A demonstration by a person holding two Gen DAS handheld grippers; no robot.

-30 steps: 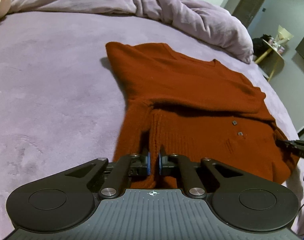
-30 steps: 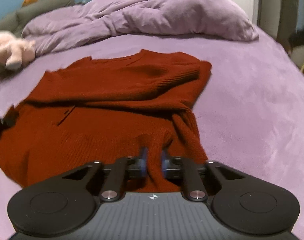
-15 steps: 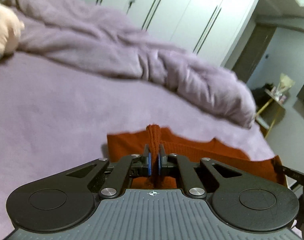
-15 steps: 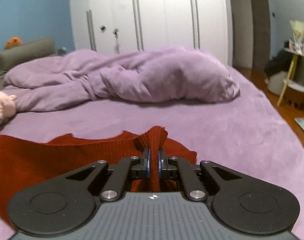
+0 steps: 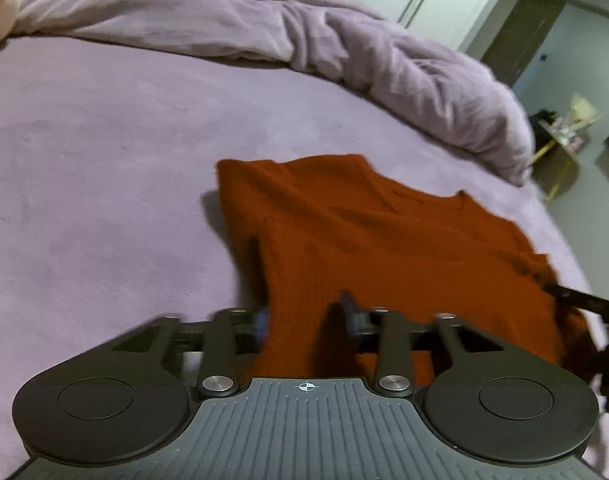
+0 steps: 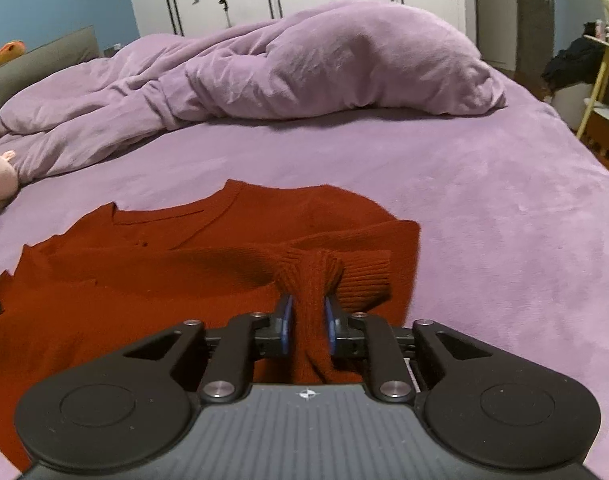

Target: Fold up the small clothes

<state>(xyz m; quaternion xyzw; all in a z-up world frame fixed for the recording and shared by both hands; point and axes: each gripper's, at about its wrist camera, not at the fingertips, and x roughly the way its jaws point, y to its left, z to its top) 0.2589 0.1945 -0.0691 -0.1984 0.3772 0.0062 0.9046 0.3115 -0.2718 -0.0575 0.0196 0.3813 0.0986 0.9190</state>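
Both grippers, left gripper (image 5: 304,318) and right gripper (image 6: 307,318), have just been opening over the sweater (image 6: 152,272); fingers narrowly apart, knit between them. Withdraw straight back, keeping the fold flat on the bed (image 6: 484,208).

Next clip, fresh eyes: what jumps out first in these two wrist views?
A rust-red knitted sweater lies spread across the purple bed, with a crumpled purple duvet heaped behind it. The right gripper has a bunched fold of the knit between its blue pads, jaws just easing open. The left gripper stands open over the sweater's near edge.
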